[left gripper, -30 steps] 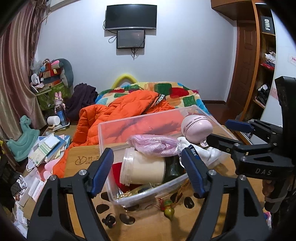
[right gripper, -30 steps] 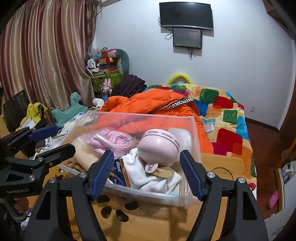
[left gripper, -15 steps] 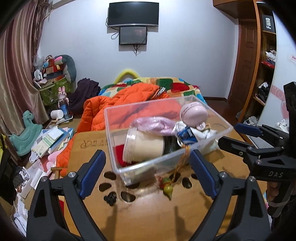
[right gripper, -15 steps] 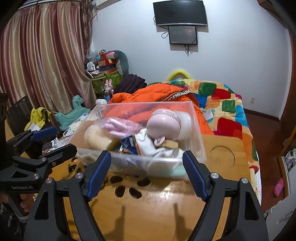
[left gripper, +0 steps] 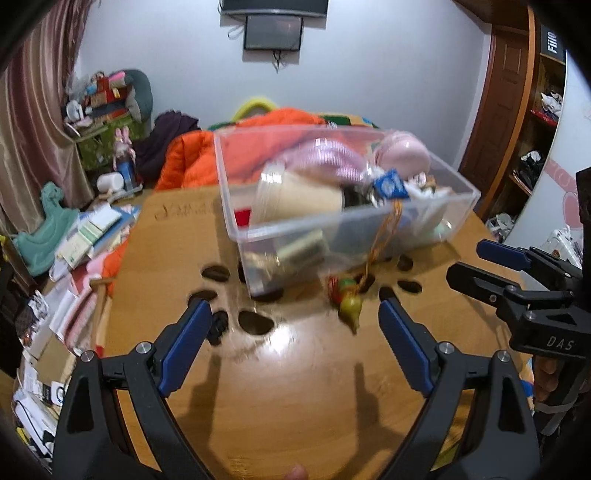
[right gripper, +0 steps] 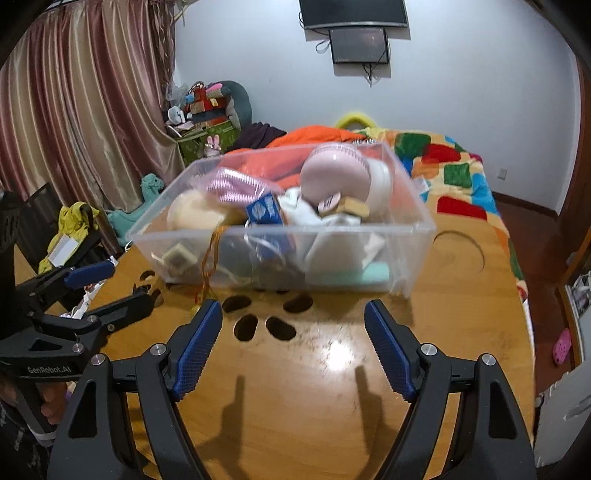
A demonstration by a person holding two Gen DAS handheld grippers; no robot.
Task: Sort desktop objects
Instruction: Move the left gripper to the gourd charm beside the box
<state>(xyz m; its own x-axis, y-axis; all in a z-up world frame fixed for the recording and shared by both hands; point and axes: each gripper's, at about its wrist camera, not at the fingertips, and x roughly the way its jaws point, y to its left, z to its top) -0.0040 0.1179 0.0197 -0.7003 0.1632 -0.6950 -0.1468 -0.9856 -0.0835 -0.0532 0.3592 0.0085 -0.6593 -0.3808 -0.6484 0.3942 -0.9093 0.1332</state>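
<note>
Clear bin (left gripper: 343, 225) beyond both open grippers (left gripper: 291, 325)

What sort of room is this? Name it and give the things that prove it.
Most likely a bedroom, in use as a workspace: a bed with a patchwork quilt, a wall-mounted screen, and a wooden table holding a clear storage bin.

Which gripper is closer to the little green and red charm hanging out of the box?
Left. The left gripper hovers open just in front of the charm, which dangles past its fingertips. The right gripper, also open, faces the clear box further along, away from the charm.
</note>
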